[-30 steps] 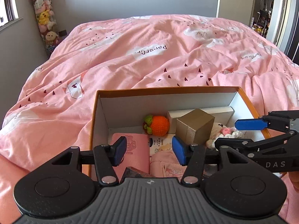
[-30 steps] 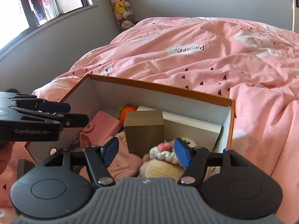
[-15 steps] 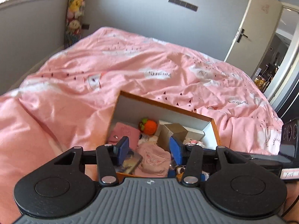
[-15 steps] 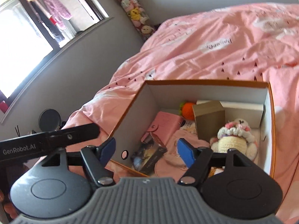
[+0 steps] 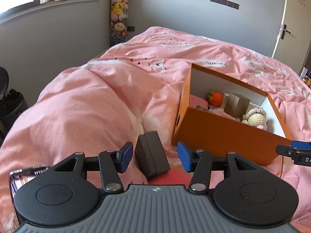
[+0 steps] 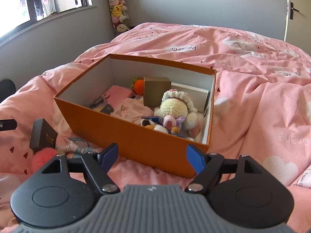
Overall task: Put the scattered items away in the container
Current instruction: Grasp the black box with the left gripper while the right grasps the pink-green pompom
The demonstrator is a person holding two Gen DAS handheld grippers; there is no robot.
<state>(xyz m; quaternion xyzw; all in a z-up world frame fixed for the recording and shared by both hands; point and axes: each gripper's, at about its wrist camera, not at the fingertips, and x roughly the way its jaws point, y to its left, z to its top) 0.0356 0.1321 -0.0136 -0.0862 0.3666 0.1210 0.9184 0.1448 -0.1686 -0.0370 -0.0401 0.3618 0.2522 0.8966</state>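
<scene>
Both tongs stand open and empty. Left gripper (image 5: 155,159) has its blue pads on either side of a dark grey box (image 5: 151,155) that rests tilted on the pink duvet (image 5: 87,106); contact with the pads is not visible. Right gripper (image 6: 151,156) hovers in front of the near wall of the orange container (image 6: 136,136).

Progress: judged mostly complete. The container already holds a crochet doll (image 6: 177,108), an orange knitted toy (image 6: 139,85), a tan carton (image 6: 156,91), a pink wallet (image 6: 118,94), pink cloth, cards and small figures.

Remaining: the dark grey box lies outside, just beside the container's left corner. A fuzzy red-pink item (image 6: 43,158) lies touching it, and a clear object sits at the left frame edge; its identity cannot be determined.

Obstructions: the fuzzy item sits partly under the box, and the container interior is crowded.
</scene>
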